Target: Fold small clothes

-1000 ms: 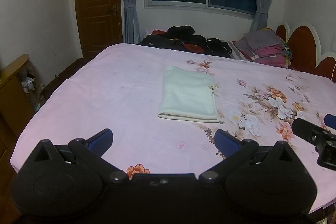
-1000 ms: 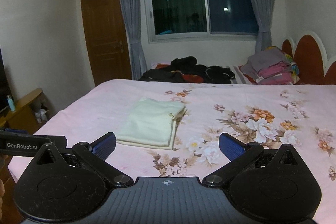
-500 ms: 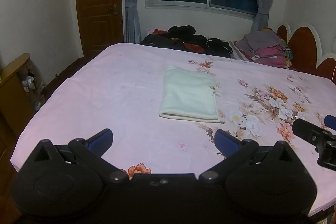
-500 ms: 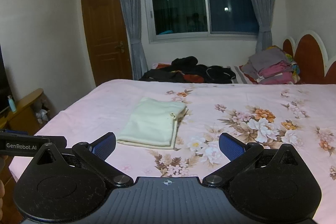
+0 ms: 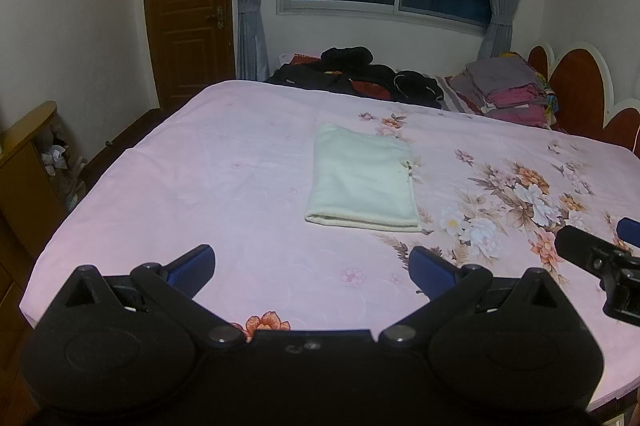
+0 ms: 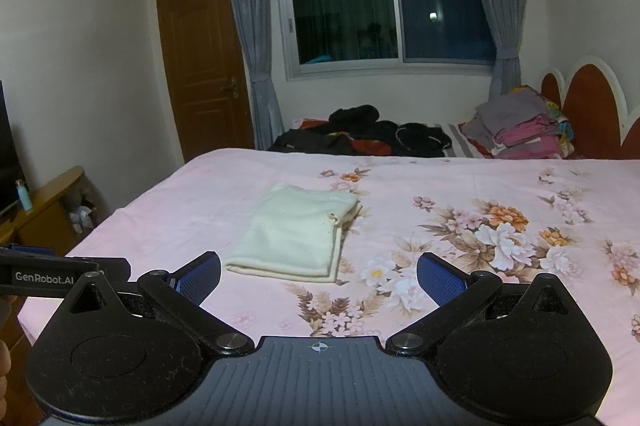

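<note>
A pale cream garment (image 5: 362, 178) lies folded into a neat rectangle on the bed (image 5: 240, 162), near the middle of the pink floral sheet, with its folded edge toward the cameras and a small tag or seam end showing on its right side. Nothing touches it. The left gripper (image 5: 312, 266) hovers above the near part of the bed with its blue-padded fingers (image 5: 190, 268) spread wide and nothing between them; the garment sits beyond and between the two fingertips, well apart from them. The right gripper (image 6: 319, 276) is likewise released, fingers spread wide and empty, and from its camera the garment (image 6: 296, 232) appears ahead and a little to the left, closer to the left finger than to the right one. Part of the right gripper shows at the right edge of the left camera's view, and part of the left gripper, marked with white lettering, shows at the left edge of the right camera's view, so the two are held side by side. At the far side of the bed lie a heap of dark clothes (image 5: 360, 74) and, to its right, a stack of folded grey and pink clothes (image 5: 508, 86) beside the red headboard (image 5: 576, 82). Behind them are a window (image 6: 384, 6) with grey curtains and a wooden door (image 6: 200, 66).
</note>
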`<state>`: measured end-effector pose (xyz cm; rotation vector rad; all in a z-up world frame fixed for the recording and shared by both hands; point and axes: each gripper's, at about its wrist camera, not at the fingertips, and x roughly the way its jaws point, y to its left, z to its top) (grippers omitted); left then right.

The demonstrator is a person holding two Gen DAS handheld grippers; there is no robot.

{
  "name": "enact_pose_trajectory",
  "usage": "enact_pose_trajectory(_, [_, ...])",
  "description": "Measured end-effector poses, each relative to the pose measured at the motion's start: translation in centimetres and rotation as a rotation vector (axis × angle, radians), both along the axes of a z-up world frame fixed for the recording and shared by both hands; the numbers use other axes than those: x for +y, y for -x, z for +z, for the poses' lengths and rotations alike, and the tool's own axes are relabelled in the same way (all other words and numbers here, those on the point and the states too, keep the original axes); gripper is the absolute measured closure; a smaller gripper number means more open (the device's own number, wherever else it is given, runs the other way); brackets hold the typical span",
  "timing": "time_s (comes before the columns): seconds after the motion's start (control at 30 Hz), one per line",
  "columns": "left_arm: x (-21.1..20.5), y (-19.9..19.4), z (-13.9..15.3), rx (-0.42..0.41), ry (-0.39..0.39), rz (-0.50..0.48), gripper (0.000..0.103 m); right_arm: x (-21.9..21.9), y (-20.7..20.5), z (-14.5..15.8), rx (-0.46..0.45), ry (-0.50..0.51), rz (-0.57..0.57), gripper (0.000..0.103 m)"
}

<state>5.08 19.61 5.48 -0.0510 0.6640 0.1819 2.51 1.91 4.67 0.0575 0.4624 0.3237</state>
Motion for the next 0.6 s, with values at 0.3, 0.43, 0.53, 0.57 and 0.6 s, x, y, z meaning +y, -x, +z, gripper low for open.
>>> enact_pose_trajectory(0.3, [0.3,-0.5,-0.1,0.011,0.001,-0.002,0.000,0.0,-0.5,-0.2,0.007,-0.002,0.001,0.000])
enact_pose_trajectory(0.43, [0.2,-0.8,-0.1,0.017,-0.004,-0.006,0.000,0.0,-0.8,-0.5,0.015,-0.004,0.003,0.000])
enact_pose_trajectory(0.53, [0.2,-1.0,-0.2,0.020,-0.006,-0.006,0.000,0.0,-1.0,-0.6,0.018,-0.005,0.003,0.000])
enact_pose_trajectory(0.57, [0.2,-1.1,-0.3,0.023,-0.005,-0.007,0.000,-0.1,-1.1,-0.6,0.019,-0.006,0.003,0.000])
enact_pose_trajectory(0.6, [0.2,-1.3,-0.3,0.025,-0.005,-0.008,0.000,-0.1,-1.1,-0.6,0.019,-0.006,0.003,0.000])
